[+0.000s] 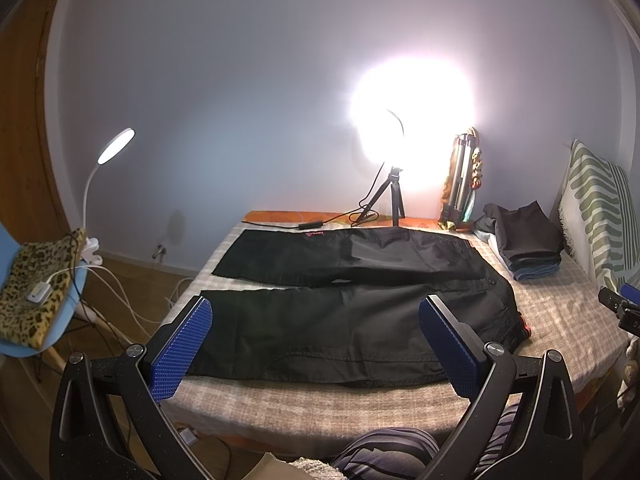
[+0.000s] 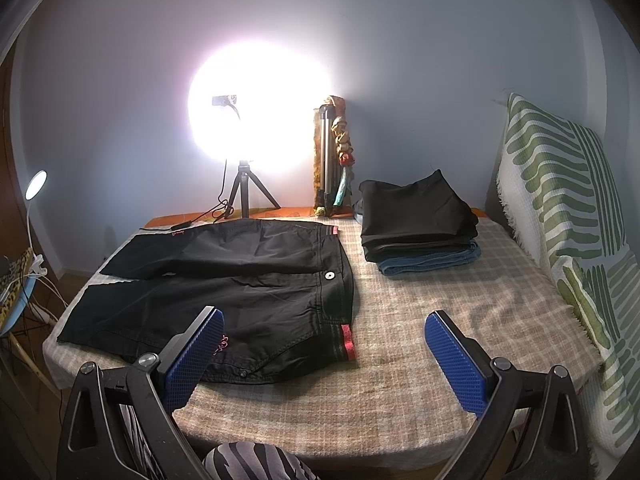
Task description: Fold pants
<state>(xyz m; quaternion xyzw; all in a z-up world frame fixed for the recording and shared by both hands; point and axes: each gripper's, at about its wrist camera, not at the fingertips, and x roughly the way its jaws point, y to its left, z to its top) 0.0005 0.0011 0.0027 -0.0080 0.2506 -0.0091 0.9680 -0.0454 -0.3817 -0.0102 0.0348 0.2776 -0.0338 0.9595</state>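
Black pants [image 1: 340, 312] lie spread flat on the checked bed cover [image 1: 560, 312], legs pointing left and waistband with a red stripe at the right. In the right wrist view the same pants [image 2: 224, 292] fill the left half of the bed cover [image 2: 460, 300]. My left gripper [image 1: 316, 344] hovers open above the near leg, blue pads wide apart, nothing held. My right gripper [image 2: 324, 356] is open too, held over the near waistband corner and bare cover beside it.
A stack of folded clothes [image 2: 420, 232] sits at the back right of the bed. A bright ring light on a tripod [image 2: 248, 188] and a folded tripod [image 2: 332, 168] stand along the far edge. A green-patterned pillow [image 2: 568, 220] lines the right side. A chair with a clip lamp [image 1: 44, 280] stands left.
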